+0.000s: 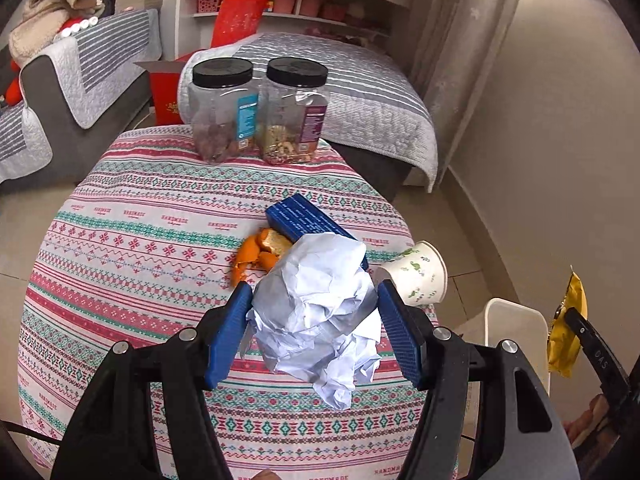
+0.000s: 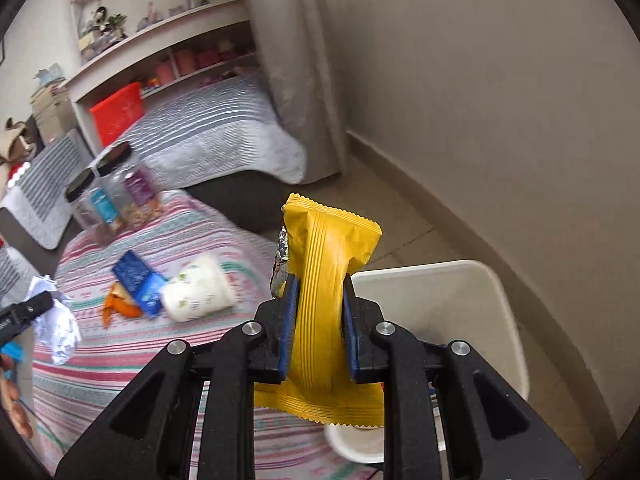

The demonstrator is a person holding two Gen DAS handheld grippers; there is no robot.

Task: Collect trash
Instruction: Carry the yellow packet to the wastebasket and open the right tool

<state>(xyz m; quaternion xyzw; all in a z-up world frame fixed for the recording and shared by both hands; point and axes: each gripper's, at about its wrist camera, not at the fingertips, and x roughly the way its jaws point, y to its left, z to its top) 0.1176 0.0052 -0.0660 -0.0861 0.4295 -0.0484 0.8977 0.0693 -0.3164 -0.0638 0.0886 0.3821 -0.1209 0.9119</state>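
My left gripper (image 1: 316,312) is shut on a crumpled white paper ball (image 1: 316,312) and holds it above the round table's patterned cloth (image 1: 132,264). My right gripper (image 2: 318,312) is shut on a yellow snack wrapper (image 2: 324,264), held upright beside the white bin (image 2: 460,304); the wrapper also shows in the left wrist view (image 1: 568,332). On the table lie orange peel (image 1: 256,256), a blue carton (image 1: 308,220) and a tipped paper cup (image 1: 416,276). The paper ball shows at the left of the right wrist view (image 2: 58,328).
Two clear jars with black lids (image 1: 260,112) stand at the table's far edge. The white bin (image 1: 516,328) sits on the floor right of the table. A grey striped sofa (image 1: 352,92) and shelves (image 1: 304,4) lie behind, a wall to the right.
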